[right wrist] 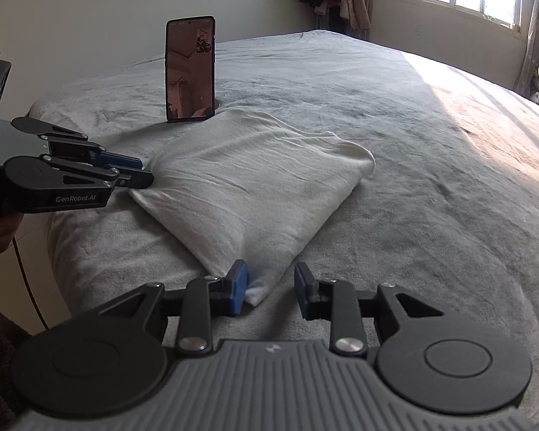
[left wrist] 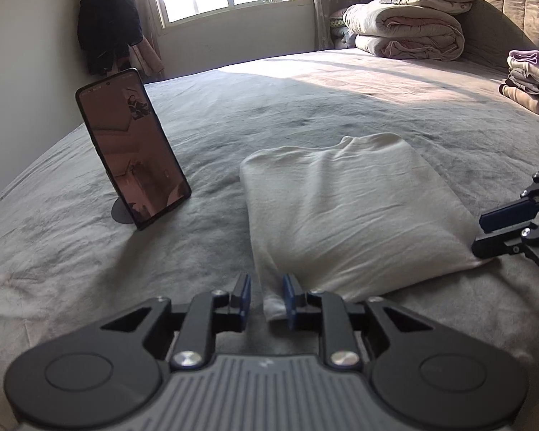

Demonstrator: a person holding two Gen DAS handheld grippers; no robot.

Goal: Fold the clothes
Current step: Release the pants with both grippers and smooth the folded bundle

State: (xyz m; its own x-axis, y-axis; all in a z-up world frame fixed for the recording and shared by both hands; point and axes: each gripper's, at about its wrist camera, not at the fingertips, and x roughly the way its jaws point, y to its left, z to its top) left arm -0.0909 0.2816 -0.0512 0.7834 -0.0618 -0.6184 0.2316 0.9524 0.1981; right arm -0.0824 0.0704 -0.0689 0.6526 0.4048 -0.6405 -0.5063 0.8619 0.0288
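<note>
A cream-white garment (left wrist: 341,208) (right wrist: 255,179) lies folded into a flat rectangle on the grey bed cover (left wrist: 90,251). My left gripper (left wrist: 266,289) is at its near left corner. That corner sits between the blue pads and touches only the right one, with a gap on the other side. The right wrist view shows this gripper (right wrist: 143,172) from the side, at the garment's left edge. My right gripper (right wrist: 269,283) is at the other near corner, whose cloth tip rests against the left pad with free space to the right. It enters the left wrist view (left wrist: 485,230) at the right.
A phone on a round stand (left wrist: 133,147) (right wrist: 190,72) stands just behind the garment. A stack of folded clothes (left wrist: 531,79) sits at the far right, with rolled quilts and a pillow (left wrist: 402,32) by the headboard. Dark clothes (left wrist: 107,25) hang in the corner.
</note>
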